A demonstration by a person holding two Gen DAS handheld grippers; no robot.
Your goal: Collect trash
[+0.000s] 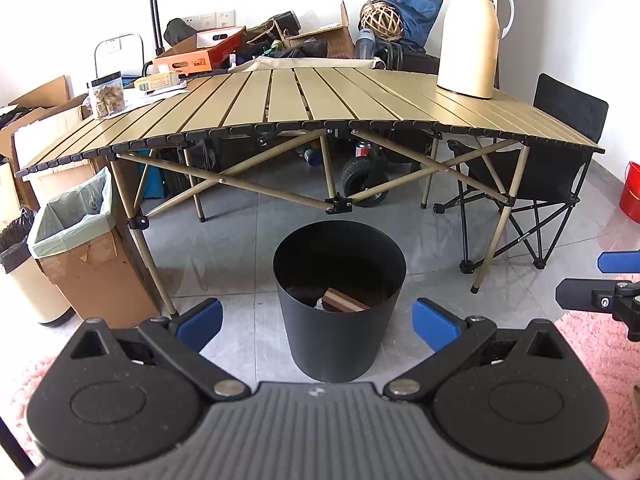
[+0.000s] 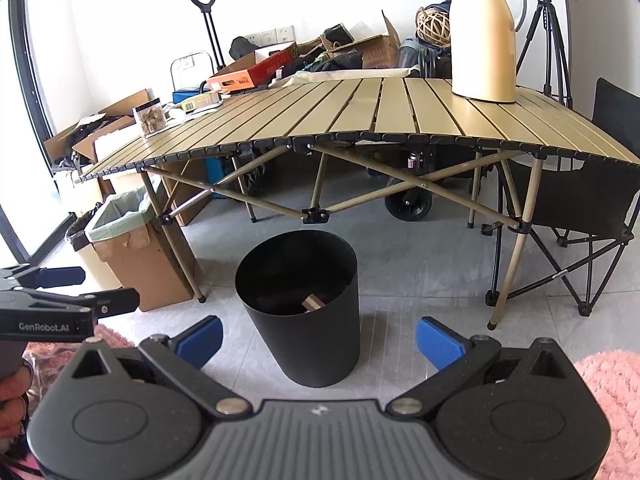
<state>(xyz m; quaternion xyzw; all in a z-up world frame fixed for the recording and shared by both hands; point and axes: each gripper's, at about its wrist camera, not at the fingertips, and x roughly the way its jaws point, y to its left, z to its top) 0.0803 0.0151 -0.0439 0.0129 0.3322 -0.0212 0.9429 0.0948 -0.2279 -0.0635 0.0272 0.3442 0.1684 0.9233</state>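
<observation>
Both grippers, left point(image 1: 318, 320) and right point(image 2: 319, 338), gape wide and empty above the floor. Just ahead stands a black bin point(image 1: 339, 304) holding a wooden block point(image 1: 344, 303). Beside the table point(image 1: 312, 104) sits a bag-lined carton point(image 1: 86, 248).

White walls, grey tiled floor point(image 1: 240, 248), slatted folding table point(image 1: 320, 96).

one marking could be read: "genrobot.ai", in pale letters on the black body of the left tool point(image 2: 86, 292), seen at the left edge of the right wrist view. the orange box point(image 2: 250, 70) behind the desk's point(image 2: 400, 108) far left corner bore print on its side, too small to make out. a flat package point(image 2: 202, 100) near that corner carried print too blurred to read.
</observation>
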